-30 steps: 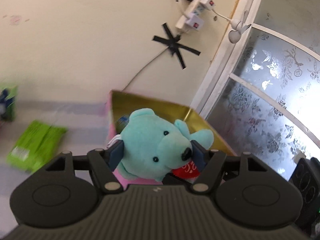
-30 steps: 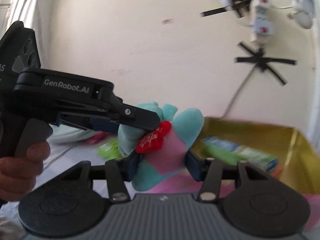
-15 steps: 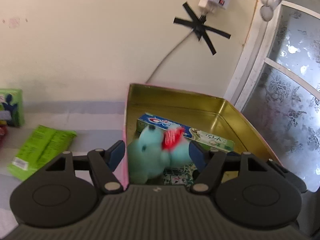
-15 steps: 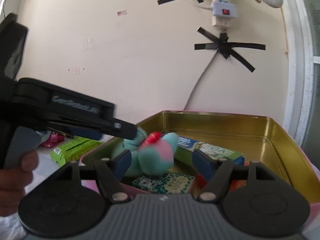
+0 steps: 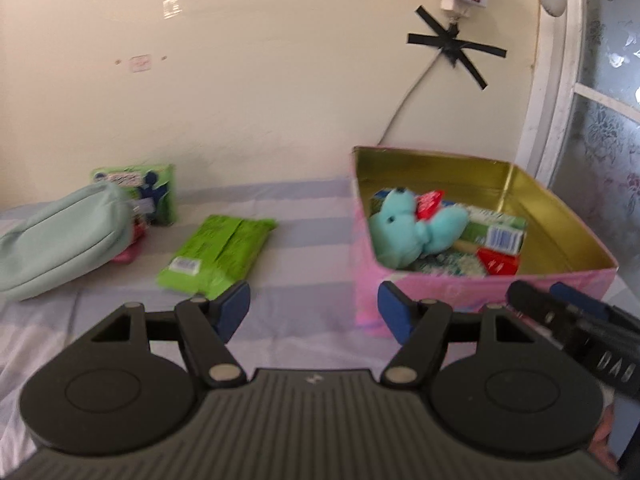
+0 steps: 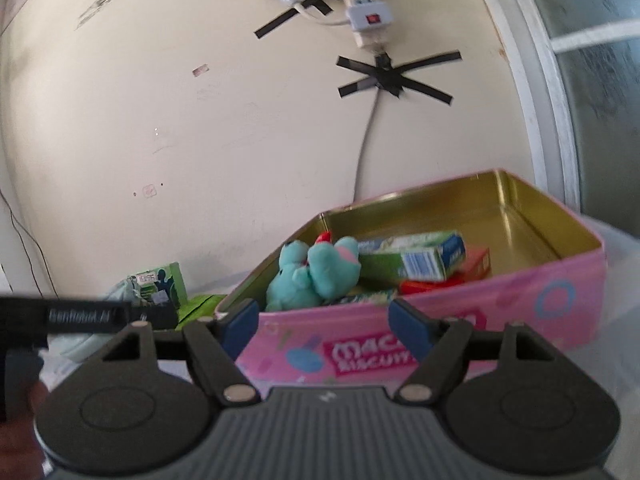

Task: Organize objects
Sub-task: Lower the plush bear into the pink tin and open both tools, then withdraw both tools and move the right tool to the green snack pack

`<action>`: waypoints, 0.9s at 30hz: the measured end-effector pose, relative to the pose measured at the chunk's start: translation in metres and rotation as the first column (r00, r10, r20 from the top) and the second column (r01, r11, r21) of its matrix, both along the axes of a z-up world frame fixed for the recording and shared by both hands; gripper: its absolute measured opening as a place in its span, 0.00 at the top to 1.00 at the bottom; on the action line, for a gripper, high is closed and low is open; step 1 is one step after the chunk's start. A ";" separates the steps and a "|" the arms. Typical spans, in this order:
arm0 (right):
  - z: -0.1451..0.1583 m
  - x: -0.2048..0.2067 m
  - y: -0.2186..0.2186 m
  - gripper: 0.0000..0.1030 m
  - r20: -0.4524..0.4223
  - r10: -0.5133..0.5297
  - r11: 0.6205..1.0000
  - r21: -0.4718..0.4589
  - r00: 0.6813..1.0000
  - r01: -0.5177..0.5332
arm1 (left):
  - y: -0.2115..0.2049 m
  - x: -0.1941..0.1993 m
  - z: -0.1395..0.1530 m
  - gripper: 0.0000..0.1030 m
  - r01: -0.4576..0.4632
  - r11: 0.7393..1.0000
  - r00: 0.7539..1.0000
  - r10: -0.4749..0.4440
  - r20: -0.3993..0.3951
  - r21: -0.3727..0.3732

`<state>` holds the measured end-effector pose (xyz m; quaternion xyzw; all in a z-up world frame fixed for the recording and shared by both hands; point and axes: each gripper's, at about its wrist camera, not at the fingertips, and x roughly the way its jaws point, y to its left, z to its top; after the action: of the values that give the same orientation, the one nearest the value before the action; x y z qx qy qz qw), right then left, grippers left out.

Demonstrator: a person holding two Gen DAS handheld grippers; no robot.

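A second ago both my grippers were clamped on the teal teddy bear (image 5: 414,229); now it lies on its side inside the pink biscuit tin (image 5: 472,292), ahead and to the right of my left gripper (image 5: 314,310), resting against the near-left wall on top of the green toothpaste box (image 5: 494,232) and the red box (image 5: 498,264). My left gripper has pulled back and hangs wide open with nothing in it, low over the striped counter (image 5: 312,204). My right gripper (image 6: 325,322) is just as wide open and empty, drawn back in front of the tin's near wall, with the bear just beyond it past the rim.

So the bear is put away, I'd say, and both grippers are free for the next thing. What remains outside the tin sits ahead and to the left of my left gripper: the flat green packet (image 5: 218,254) nearest, then the pale green pouch (image 5: 64,240) further left, with a small green box (image 5: 154,192) standing behind it by the wall. The packet looks like the easy next pick, being flat and closest.
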<state>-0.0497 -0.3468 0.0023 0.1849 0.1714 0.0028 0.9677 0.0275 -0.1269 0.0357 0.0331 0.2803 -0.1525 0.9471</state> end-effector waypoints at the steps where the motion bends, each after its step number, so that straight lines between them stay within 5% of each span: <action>1: -0.001 -0.001 0.001 0.28 -0.006 0.001 1.000 0.013 1.000 0.000 | 0.004 -0.001 -0.001 0.30 -0.011 1.000 1.000 0.011 0.000 0.007; 7: -0.005 0.000 0.012 0.28 -0.030 0.021 0.998 0.058 0.999 -0.020 | 0.024 -0.008 -0.012 0.30 -0.081 0.995 0.997 0.080 0.023 0.064; 27: -0.014 0.010 0.078 0.28 -0.097 0.146 0.986 -0.069 0.984 -0.153 | 0.093 0.008 -0.051 0.30 -0.239 0.965 0.970 0.242 -0.017 0.105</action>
<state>-0.0396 -0.2692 -0.0114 0.1345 0.2291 0.0605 0.9622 0.0359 -0.0338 -0.0148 0.0449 0.3038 -0.0222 0.9514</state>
